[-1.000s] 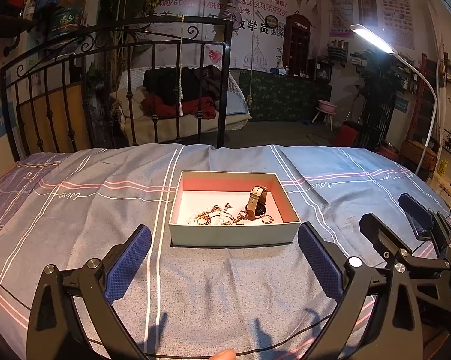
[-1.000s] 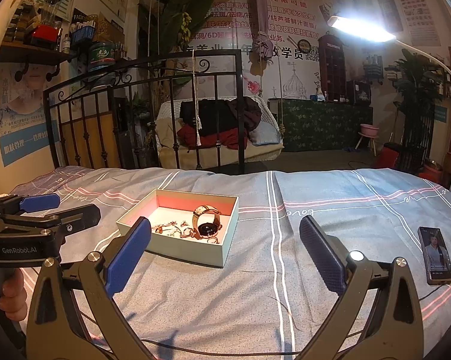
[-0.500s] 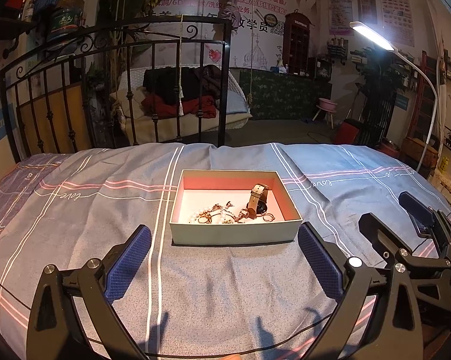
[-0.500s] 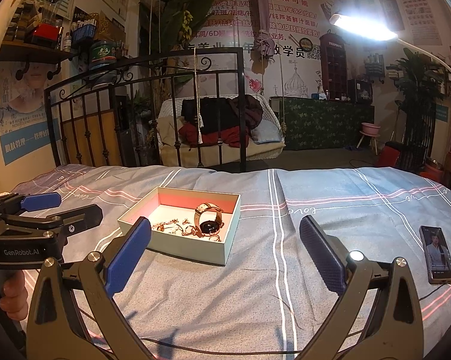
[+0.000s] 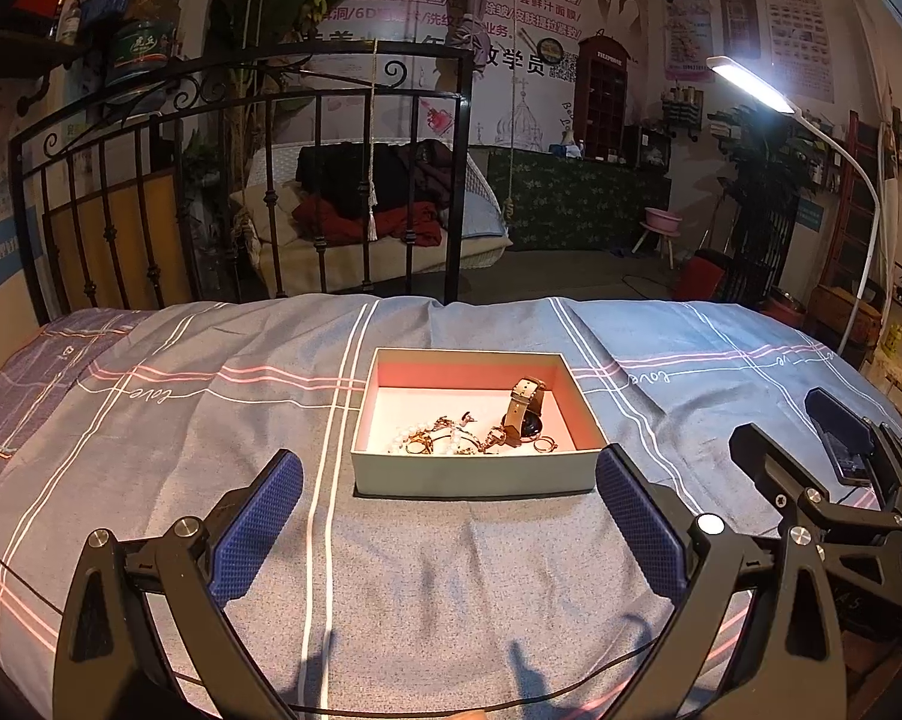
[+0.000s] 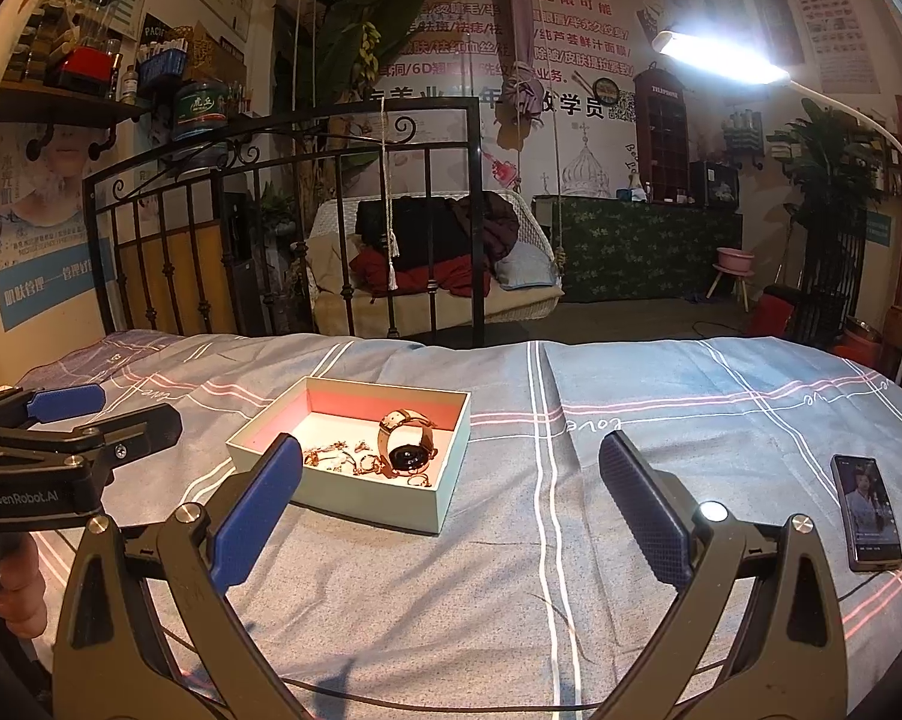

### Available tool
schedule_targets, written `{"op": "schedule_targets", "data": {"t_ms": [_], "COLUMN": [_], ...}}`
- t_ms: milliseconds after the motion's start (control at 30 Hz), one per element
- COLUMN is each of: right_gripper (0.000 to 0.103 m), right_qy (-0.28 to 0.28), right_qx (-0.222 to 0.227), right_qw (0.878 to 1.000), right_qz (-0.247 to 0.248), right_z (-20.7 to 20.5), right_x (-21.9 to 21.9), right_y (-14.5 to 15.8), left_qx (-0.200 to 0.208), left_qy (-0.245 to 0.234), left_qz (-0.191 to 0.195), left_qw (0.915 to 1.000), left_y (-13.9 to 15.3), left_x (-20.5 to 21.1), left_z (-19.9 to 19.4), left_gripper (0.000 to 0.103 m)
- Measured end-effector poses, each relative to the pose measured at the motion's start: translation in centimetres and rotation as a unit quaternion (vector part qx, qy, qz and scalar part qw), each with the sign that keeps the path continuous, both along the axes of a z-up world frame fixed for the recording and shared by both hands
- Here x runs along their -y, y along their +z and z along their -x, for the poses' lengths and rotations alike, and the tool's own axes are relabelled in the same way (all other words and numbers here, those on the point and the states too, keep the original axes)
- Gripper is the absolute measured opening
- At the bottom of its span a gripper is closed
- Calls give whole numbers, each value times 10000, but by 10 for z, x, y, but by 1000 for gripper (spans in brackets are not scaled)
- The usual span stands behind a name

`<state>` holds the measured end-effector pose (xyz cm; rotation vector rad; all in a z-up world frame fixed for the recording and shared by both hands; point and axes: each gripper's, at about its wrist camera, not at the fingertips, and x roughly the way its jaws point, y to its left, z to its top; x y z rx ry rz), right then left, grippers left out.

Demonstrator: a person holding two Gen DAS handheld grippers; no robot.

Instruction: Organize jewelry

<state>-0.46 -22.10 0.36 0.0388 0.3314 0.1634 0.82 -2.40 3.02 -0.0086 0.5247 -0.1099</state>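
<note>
A shallow pale-green box (image 5: 475, 477) with a pink lining sits on the bed. It also shows in the right wrist view (image 6: 384, 495). In it lie a wristwatch (image 5: 526, 414) with a beige strap, a tangle of pearl and gold chains (image 5: 444, 438) and small rings (image 5: 545, 445). The watch (image 6: 407, 438) stands on edge in the right wrist view. My left gripper (image 5: 447, 522) is open and empty, just short of the box's near wall. My right gripper (image 6: 451, 504) is open and empty, to the right of the box and nearer than it.
The bed has a grey-blue striped cover (image 5: 150, 420). A phone (image 6: 868, 513) lies on it at the right with a cable. A black iron bed frame (image 5: 258, 180) stands behind. A lit lamp (image 6: 721, 60) leans over from the right.
Both grippers have crept slightly forward and upward; the box sits a little lower in both views. Both stay open and empty.
</note>
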Motion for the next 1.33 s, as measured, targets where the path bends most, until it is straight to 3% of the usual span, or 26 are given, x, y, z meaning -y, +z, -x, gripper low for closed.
{"op": "schedule_targets", "data": {"t_ms": [433,1333], "right_gripper": [97,97], "right_qy": [-2,56], "right_qx": [34,-43], "right_qw": [10000,10000], "right_qz": [2,31], "right_z": [-1,-8], "right_x": [1,0], "right_y": [4,1], "left_qx": [92,-107], "left_qy": [118,186], "left_qz": [20,54], "left_qw": [9999,9998], "left_y": [2,-2], "left_x": [-3,-10], "left_z": [2,-1], "left_gripper": [96,96]}}
